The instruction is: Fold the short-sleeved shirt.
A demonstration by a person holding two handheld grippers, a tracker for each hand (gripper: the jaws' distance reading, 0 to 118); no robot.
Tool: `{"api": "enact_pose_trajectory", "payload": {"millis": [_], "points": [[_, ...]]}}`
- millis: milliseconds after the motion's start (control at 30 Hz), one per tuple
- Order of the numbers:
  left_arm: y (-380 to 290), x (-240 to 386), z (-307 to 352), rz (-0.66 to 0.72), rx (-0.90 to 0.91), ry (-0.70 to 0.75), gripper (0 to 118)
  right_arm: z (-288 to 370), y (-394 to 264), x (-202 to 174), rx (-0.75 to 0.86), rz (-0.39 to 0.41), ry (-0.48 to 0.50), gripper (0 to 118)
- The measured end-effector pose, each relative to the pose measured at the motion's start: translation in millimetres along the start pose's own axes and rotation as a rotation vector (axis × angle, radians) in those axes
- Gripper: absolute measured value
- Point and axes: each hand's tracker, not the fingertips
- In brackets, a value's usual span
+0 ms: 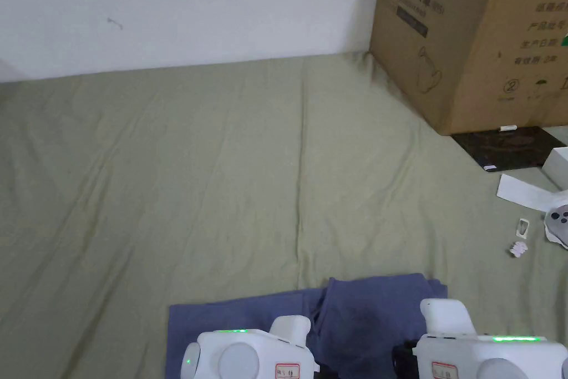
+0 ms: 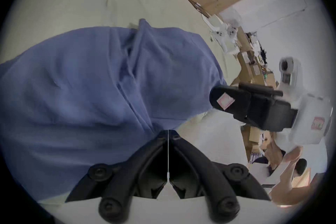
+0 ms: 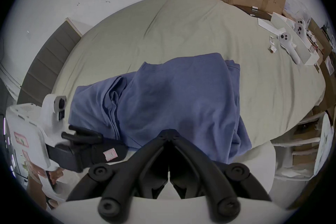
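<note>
the blue short-sleeved shirt (image 3: 174, 100) lies partly folded on the olive sheet (image 1: 222, 175), at the near edge, just ahead of both claws. the right gripper view takes in its whole spread, one layer lapped over another with a bunched fold toward the left gripper (image 3: 118, 152); the head view catches just its far strip (image 1: 360, 308) above the two white gripper bodies.

in the left gripper view the left gripper (image 2: 168, 132) has its jaws drawn together at the shirt's near hem, the tips meeting right at the cloth (whether any fabric is pinched between them i cannot tell). the right gripper (image 3: 169, 134) likewise has its jaws closed tip to tip at the hem, cloth draped just beyond them.

both are held low and side by side, pointing across the shirt. a hand (image 2: 291, 160) shows under the right gripper's body (image 2: 272, 106) in the left gripper view.

beyond the shirt, to the right claw's far right, stands a cardboard box (image 1: 471, 36), with white controllers (image 3: 289, 44) nearer.
</note>
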Motion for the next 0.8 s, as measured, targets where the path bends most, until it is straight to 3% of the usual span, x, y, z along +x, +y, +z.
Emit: {"api": "enact_pose_trajectory", "payload": {"millis": [100,533,567,600,633,667,733,800], "points": [[0,-7,14,-0.008,0.024,0.018,0,3,3,-3,0.010,0.016,-0.001,0],[-29,-160,154,0.405,0.434,-0.073,3,-9,10,-27,-0.019,0.082,0.001,0],[-36,-170,157,0.443,0.442,-0.082,12,-10,12,-31,-0.022,0.093,0.000,0],[-43,-180,160,0.488,0.454,-0.087,30,-12,13,-35,-0.025,0.105,0.000,0],[-49,-188,162,0.524,0.460,-0.089,60,-13,14,-39,-0.027,0.116,0.001,0],[-53,-195,162,0.537,0.454,-0.095,84,-14,16,-43,-0.028,0.121,0.002,0],[-59,-199,154,0.550,0.429,-0.114,117,-18,18,-51,-0.034,0.135,0.011,0],[-66,-201,147,0.548,0.420,-0.166,118,-21,19,-59,-0.043,0.156,0.016,0]]}}
